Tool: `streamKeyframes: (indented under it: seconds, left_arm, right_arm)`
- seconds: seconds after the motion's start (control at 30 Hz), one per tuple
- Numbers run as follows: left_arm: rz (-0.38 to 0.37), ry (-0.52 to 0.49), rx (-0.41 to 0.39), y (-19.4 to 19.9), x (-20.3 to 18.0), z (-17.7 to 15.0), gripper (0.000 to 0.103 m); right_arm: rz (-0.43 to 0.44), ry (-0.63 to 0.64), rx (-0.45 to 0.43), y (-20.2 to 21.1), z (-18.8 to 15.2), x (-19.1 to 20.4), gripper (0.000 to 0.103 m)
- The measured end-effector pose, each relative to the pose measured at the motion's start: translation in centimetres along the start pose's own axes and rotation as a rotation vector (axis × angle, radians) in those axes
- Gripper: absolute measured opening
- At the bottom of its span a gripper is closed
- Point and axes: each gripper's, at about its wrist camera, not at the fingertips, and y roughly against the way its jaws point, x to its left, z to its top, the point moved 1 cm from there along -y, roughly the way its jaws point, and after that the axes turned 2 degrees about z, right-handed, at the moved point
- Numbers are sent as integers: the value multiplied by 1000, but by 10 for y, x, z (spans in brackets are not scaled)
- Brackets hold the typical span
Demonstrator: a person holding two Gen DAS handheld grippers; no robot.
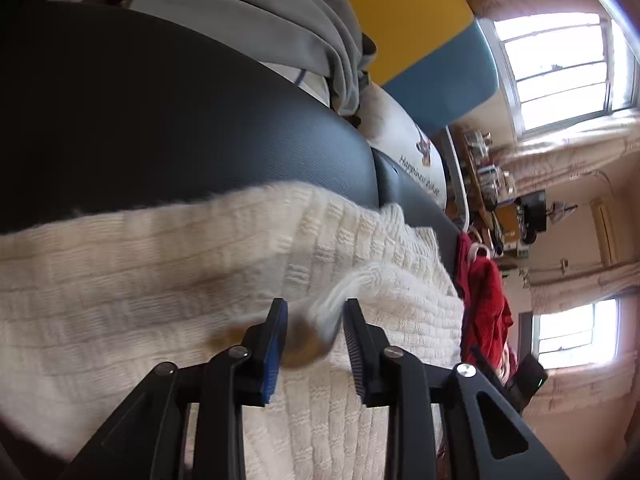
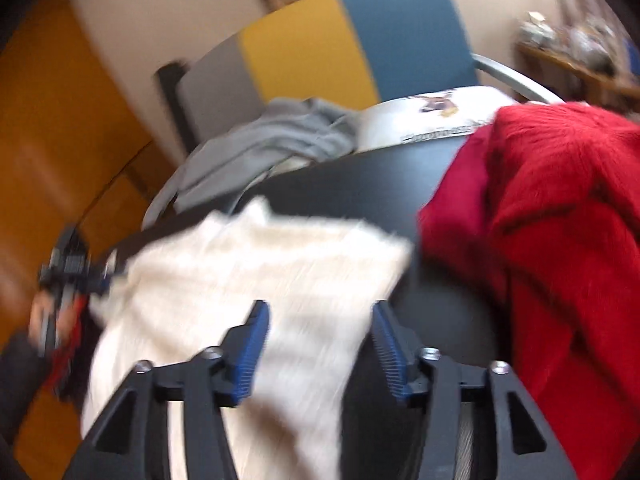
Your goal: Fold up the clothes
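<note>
A cream knitted garment [image 1: 160, 272] lies on a black padded surface [image 1: 160, 112]. My left gripper [image 1: 314, 320] stands open just above it, and a blurred fold of the cream knit [image 1: 340, 300] sits between the two fingers without being pinched. In the right wrist view the same cream garment [image 2: 248, 280] lies below my right gripper [image 2: 320, 328], which is open and empty above its near right edge. The left gripper [image 2: 68, 272] shows at the garment's left edge. A red knitted garment [image 2: 552, 240] lies to the right on the black surface [image 2: 360, 188].
A grey garment [image 2: 260, 136] and a white printed cushion [image 2: 440, 112] lie on a chair with a yellow and blue back [image 2: 352, 40] behind the black surface. The red garment [image 1: 484, 300] hangs at the surface's far edge. A cluttered shelf [image 2: 576, 60] stands at the right.
</note>
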Motion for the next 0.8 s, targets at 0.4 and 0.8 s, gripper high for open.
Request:
streamKeyframes:
  seconds: [0.4, 0.8]
  left_arm:
    - [24, 77, 7, -12, 19, -5, 44]
    - [105, -13, -27, -4, -8, -39, 7]
  right_arm:
    - [-269, 607, 120, -53, -48, 89, 68]
    - [-330, 542, 150, -32, -32, 58, 10]
